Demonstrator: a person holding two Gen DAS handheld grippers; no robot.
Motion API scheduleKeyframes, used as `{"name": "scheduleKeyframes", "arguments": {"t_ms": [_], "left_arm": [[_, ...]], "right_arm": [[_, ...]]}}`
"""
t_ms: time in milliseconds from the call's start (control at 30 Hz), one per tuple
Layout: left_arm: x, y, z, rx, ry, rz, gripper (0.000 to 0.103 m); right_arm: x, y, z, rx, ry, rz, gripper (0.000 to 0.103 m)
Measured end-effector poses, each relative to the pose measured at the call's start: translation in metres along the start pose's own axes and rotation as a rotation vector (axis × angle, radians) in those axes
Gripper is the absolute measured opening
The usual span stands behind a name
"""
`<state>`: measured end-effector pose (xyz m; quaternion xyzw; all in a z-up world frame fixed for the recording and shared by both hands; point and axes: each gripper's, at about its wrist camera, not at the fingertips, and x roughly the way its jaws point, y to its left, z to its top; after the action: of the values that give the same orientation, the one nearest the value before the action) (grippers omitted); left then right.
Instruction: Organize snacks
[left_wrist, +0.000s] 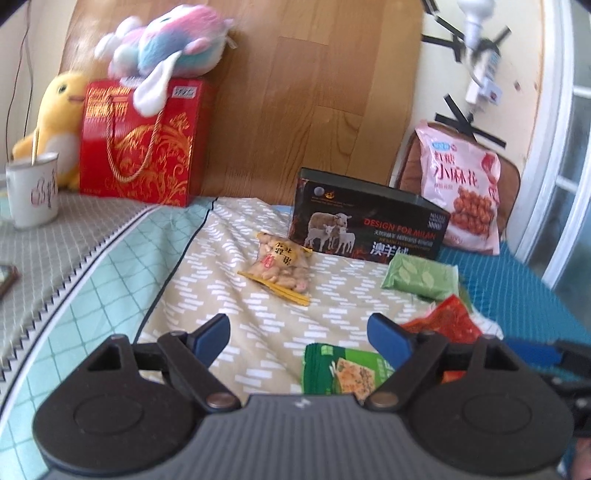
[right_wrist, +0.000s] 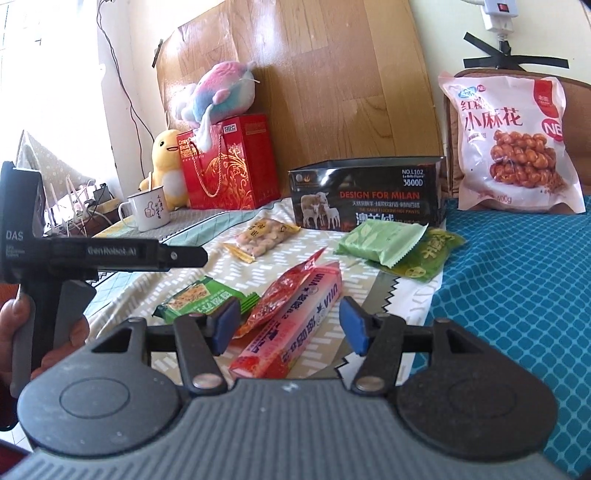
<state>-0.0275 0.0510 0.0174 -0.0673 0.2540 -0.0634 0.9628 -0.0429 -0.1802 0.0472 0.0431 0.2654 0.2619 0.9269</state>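
Note:
Snacks lie on a patterned cloth (right_wrist: 122, 295). My left gripper (left_wrist: 301, 339) hovers open over it with nothing between its fingers. A green cracker pack (left_wrist: 340, 373) lies just below its right finger. Farther off are a peanut bag (left_wrist: 280, 267), a green leaf-print pack (left_wrist: 421, 275) and a black box (left_wrist: 369, 225). My right gripper (right_wrist: 290, 325) is open around a long pink box (right_wrist: 295, 325), and its pads stand clear of the box. A red packet (right_wrist: 284, 295) lies partly on the pink box, beside the left pad. In the right wrist view the left gripper (right_wrist: 199, 256) shows from the side, held by a hand (right_wrist: 14, 332).
A large pink snack bag (right_wrist: 517, 144) leans on a brown cushion at the back right, above a blue cloth (right_wrist: 517, 277). A red gift box (right_wrist: 229, 166) with plush toys, a white mug (right_wrist: 147, 214) and a wooden board (right_wrist: 332, 92) stand behind. A yellow-green pouch (right_wrist: 428, 258) lies under the leaf-print pack.

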Motion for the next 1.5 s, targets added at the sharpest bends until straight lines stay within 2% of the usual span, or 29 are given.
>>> {"name": "scheduleKeyframes", "arguments": {"t_ms": [67,300,567,700,833,933,1033,1167,1300,1500], "left_arm": [[-0.001,-0.005,-0.001,0.032,-0.004,0.012,0.084],[0.0,-0.007,-0.001,0.053,-0.004,0.021,0.084],[0.011,-0.009,0.0,0.063,0.042,0.041,0.085],[0.015,-0.01,0.0,0.06,0.063,0.069,0.085],[0.019,-0.009,0.001,0.055,0.077,0.093,0.09],[0.014,-0.009,0.0,0.056,0.053,0.089,0.091],[0.009,-0.01,0.0,0.058,0.024,0.111,0.095],[0.016,-0.01,0.001,0.06,0.06,0.152,0.095],[0.02,-0.014,0.001,0.079,0.071,0.177,0.095],[0.022,-0.015,0.002,0.079,0.072,0.186,0.095]], "right_arm": [[-0.002,-0.001,0.0,0.004,-0.016,-0.001,0.068],[-0.003,-0.002,0.0,0.019,-0.021,-0.004,0.069],[-0.004,-0.004,0.0,0.027,-0.027,0.055,0.071],[-0.011,-0.007,-0.001,0.036,-0.073,0.098,0.073],[-0.022,-0.014,-0.001,0.076,-0.144,0.145,0.084],[-0.025,-0.02,0.001,0.127,-0.174,0.162,0.098],[-0.025,-0.029,0.001,0.205,-0.195,0.172,0.103],[-0.03,-0.044,-0.003,0.298,-0.239,0.213,0.103],[-0.025,-0.054,-0.003,0.367,-0.19,0.234,0.103],[-0.013,-0.083,-0.008,0.58,-0.105,0.225,0.103]]}}
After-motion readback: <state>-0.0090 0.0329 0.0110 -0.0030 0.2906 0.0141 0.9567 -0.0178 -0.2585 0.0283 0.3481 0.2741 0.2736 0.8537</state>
